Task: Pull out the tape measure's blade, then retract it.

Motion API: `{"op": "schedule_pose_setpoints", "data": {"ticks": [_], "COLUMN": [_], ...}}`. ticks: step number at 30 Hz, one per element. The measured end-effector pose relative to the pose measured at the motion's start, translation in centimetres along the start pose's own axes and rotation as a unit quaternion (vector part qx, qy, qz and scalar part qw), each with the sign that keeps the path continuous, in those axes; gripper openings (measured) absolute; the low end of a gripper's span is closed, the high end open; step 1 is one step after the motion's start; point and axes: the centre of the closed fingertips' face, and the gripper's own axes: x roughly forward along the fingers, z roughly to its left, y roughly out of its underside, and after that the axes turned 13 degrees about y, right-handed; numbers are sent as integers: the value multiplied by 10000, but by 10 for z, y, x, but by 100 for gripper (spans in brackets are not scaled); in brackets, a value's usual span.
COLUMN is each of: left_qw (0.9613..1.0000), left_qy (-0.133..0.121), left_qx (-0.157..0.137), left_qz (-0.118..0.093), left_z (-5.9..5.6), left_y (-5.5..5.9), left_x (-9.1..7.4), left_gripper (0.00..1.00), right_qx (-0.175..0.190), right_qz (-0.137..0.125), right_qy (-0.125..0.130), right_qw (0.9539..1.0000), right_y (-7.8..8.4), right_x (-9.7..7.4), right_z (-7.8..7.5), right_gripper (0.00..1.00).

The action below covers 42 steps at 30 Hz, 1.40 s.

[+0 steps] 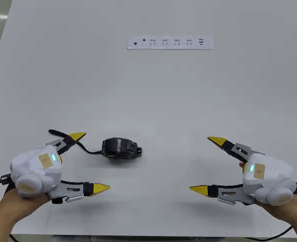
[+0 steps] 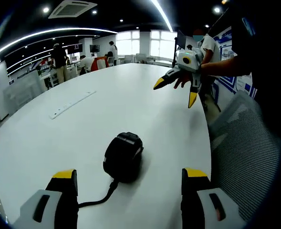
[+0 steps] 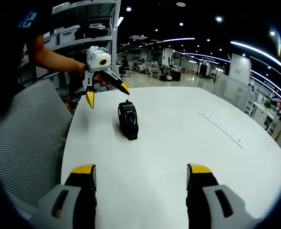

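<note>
Yellow-tipped jaws spread wide on both left gripper (image 1: 90, 161) and right gripper (image 1: 207, 165), nothing held. Black tape measure (image 1: 119, 147) lies on white table (image 1: 163, 91) just ahead of left gripper, well apart from right. Power strip (image 1: 169, 43) sits farther back.

Between your left tool (image 1: 93, 161) and your right tool (image 1: 202, 164) you can pass freely over the flat white bench (image 1: 158, 101). Just before the left one lies the black rounded tape measure (image 1: 119, 148) with its thin black cord (image 1: 91, 151). The long white power strip (image 1: 169, 43) lies well apart.
</note>
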Motion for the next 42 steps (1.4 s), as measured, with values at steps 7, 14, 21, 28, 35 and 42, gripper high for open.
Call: {"op": "schedule_pose_setpoints", "data": {"ticks": [7,14,21,28,35,42], "left_qw": [9993,9975,9947,9902,9876,9860], "left_qy": [175,429,633,848,901,990], "left_qx": [199,339,487,593,662,662], "left_qz": [256,447,641,937,1102,1163], "left_z": [10,14,19,19,24,26], "left_y": [5,6,8,15,20,20], "left_x": [7,15,23,31,40,45], "left_gripper": [80,72,61,51,46,40], "right_qx": [-347,-548,-680,-753,-985,-960], "right_qz": [-11,-84,-84,-138,-119,-106], "right_qy": [-238,-455,-674,-861,-1069,-1218], "right_qw": [9991,9974,9954,9933,9893,9878], "right_y": [-1,-8,-9,-12,-12,-12], "right_x": [19,35,52,68,85,99], "right_z": [3,9,16,22,31,38], "right_gripper": [73,65,57,49,44,39]}}
